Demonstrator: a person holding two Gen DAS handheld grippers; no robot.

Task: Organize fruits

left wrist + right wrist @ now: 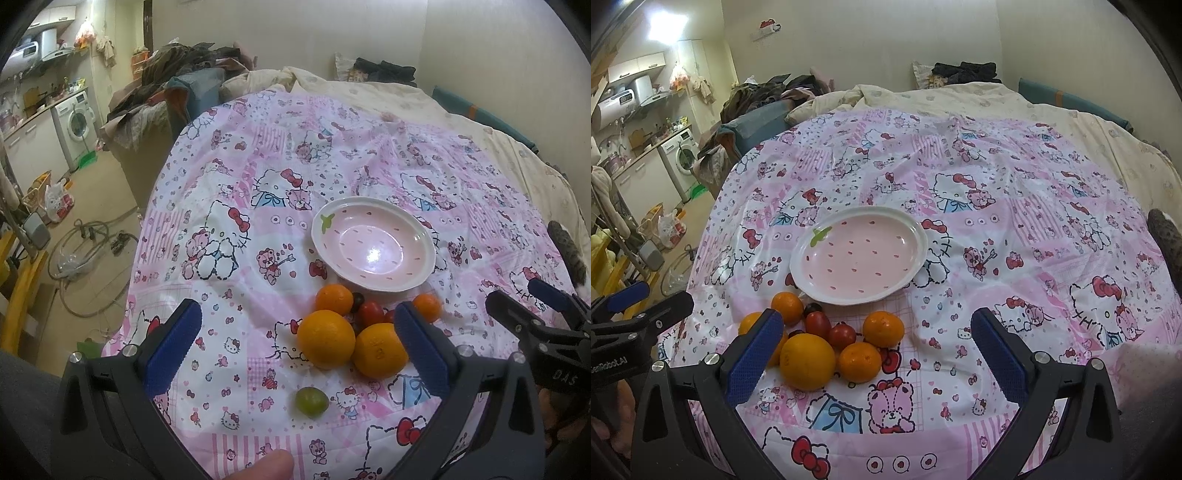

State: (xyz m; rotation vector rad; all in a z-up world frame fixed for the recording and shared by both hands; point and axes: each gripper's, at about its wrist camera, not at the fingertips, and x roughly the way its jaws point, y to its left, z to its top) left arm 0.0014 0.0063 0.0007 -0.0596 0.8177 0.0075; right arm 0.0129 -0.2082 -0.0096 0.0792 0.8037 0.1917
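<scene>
A pink strawberry-shaped plate [373, 248] lies empty on the Hello Kitty cloth; it also shows in the right wrist view [858, 254]. In front of it sits a pile of oranges [325, 339] [807, 361], small tangerines [883, 328] and red cherry tomatoes [370, 313] [817, 323]. A green fruit [311, 401] lies alone nearer me. My left gripper [299, 343] is open and empty, its jaws either side of the pile. My right gripper [877, 350] is open and empty, just short of the pile. Each gripper shows at the edge of the other's view.
The pink cloth [997, 184] covers a bed with a cream duvet [1052, 107] behind. A cat's tail [567, 247] lies at the right edge. To the left the bed edge drops to a floor with hoses [85, 251], bags and a washing machine [75, 123].
</scene>
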